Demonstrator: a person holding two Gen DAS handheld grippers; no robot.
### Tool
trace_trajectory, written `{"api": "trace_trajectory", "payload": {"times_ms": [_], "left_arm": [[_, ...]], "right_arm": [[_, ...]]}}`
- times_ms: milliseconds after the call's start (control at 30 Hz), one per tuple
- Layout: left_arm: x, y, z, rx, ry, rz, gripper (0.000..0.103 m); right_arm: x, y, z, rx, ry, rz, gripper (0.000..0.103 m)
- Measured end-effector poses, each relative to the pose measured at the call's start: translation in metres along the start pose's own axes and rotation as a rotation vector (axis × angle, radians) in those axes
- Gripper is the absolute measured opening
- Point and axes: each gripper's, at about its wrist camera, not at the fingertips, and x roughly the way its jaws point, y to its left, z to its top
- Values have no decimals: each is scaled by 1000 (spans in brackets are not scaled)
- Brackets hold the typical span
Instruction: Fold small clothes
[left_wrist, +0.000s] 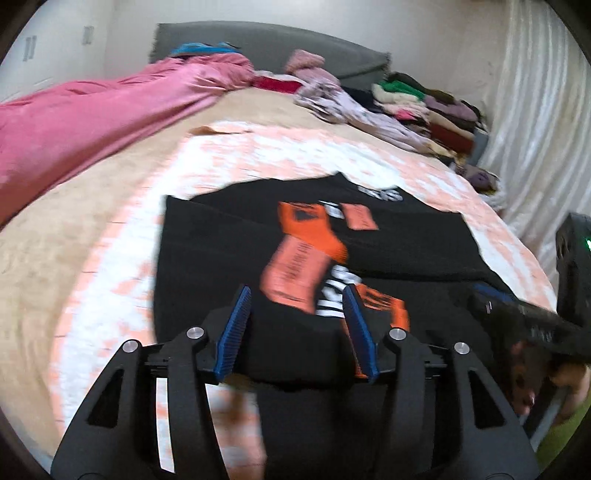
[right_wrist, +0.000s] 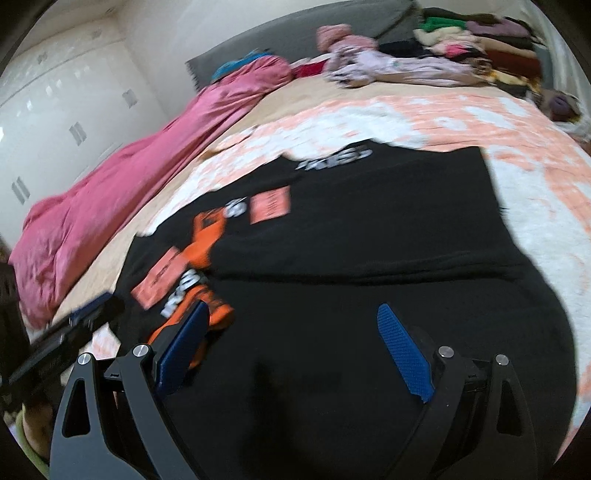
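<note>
A black T-shirt (left_wrist: 229, 236) with an orange print lies spread on the peach-and-white blanket (left_wrist: 110, 280), filling the lower middle of both views. The left gripper (left_wrist: 297, 328) and the right gripper (right_wrist: 291, 347) both hover over its near part, jaws wide apart, holding nothing. I judge the fold is only starting; next, each gripper must pinch 1 near edge.

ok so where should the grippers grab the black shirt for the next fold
Take the black shirt by its near hem edge, one corner per gripper, coming in low from the near side of the bed. It lies flat with a crosswise fold line already across it, so only the loose edge gives something to pinch. Both the left gripper and right gripper are open above it.
</note>
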Motion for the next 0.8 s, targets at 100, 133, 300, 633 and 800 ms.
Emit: {"api": "trace_trajectory", "payload": {"times_ms": [100,133,300,633,800], "left_arm": [[-3,13,2,-26,-18,19,55],[-4,18,3,-35,-28,26,55],[-6,31,7,-53,-56,46,56],[-11,44,10,-100,-80,38,57],[-11,45,11,-101,-81,39,57]], "right_arm": [[13,18,-3,-17,36,33,92],[17,23,-5,-19,47,42,92],[39,38,-10,-3,113,68,78],[57,52,-5,-36,104,71,35],[55,54,2,-58,73,109,11]]}}
